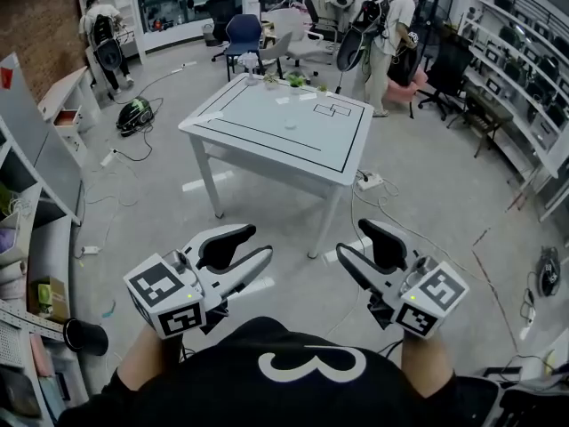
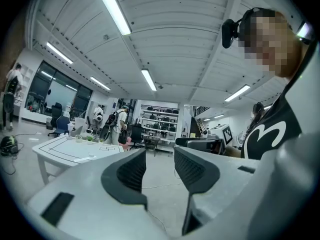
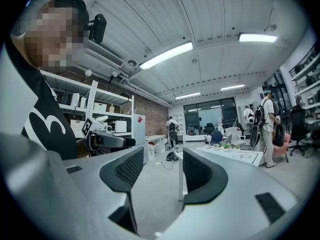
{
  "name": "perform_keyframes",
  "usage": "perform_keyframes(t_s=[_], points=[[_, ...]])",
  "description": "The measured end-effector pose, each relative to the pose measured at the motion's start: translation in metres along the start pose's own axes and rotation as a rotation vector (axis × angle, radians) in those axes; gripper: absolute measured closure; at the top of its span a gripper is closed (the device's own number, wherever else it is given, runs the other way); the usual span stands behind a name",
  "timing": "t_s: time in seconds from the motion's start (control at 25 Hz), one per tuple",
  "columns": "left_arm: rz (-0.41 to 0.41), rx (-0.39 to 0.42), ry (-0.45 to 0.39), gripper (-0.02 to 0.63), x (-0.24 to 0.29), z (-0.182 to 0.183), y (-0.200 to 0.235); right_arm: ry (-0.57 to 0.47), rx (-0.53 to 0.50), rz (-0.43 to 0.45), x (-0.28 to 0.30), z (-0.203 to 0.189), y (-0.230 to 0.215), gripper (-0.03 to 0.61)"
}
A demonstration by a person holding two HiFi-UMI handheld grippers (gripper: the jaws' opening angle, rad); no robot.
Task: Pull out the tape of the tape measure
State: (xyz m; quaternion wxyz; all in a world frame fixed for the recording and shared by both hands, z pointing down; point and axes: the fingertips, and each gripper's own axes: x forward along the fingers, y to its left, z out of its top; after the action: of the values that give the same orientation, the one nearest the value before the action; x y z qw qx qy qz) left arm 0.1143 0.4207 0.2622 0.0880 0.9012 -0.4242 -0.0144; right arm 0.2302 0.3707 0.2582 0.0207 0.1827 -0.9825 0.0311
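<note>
I cannot make out a tape measure in any view. The white table (image 1: 267,114) with black lines stands well ahead of me; a small pale object (image 1: 290,123) lies on it, too small to identify. My left gripper (image 1: 258,244) and right gripper (image 1: 351,238) are held close to my body over the floor, far from the table. Both are open with nothing between their jaws. The left gripper view shows the left gripper (image 2: 160,169) empty, with the table (image 2: 65,149) off to its left. In the right gripper view the right gripper (image 3: 162,171) is also empty.
Grey floor with cables and a power strip (image 1: 369,182) lies between me and the table. Shelves (image 1: 36,238) stand at my left. A person (image 1: 391,34) stands behind the table, another (image 1: 102,34) at far left. Office chairs (image 1: 242,36) stand beyond.
</note>
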Motion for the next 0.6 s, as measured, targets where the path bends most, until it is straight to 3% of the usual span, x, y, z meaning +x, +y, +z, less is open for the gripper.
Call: perform_keyframes(t_s=[0.16, 0.6], points=[[0.021, -0.007, -0.004, 0.415, -0.005, 0.001, 0.014, 0.001, -0.008, -0.031, 0.008, -0.001, -0.008, 0.302], [0.075, 0.002, 0.025, 0.367, 0.001, -0.009, 0.076, 0.052, -0.027, -0.054, 0.058, -0.018, -0.038, 0.264]])
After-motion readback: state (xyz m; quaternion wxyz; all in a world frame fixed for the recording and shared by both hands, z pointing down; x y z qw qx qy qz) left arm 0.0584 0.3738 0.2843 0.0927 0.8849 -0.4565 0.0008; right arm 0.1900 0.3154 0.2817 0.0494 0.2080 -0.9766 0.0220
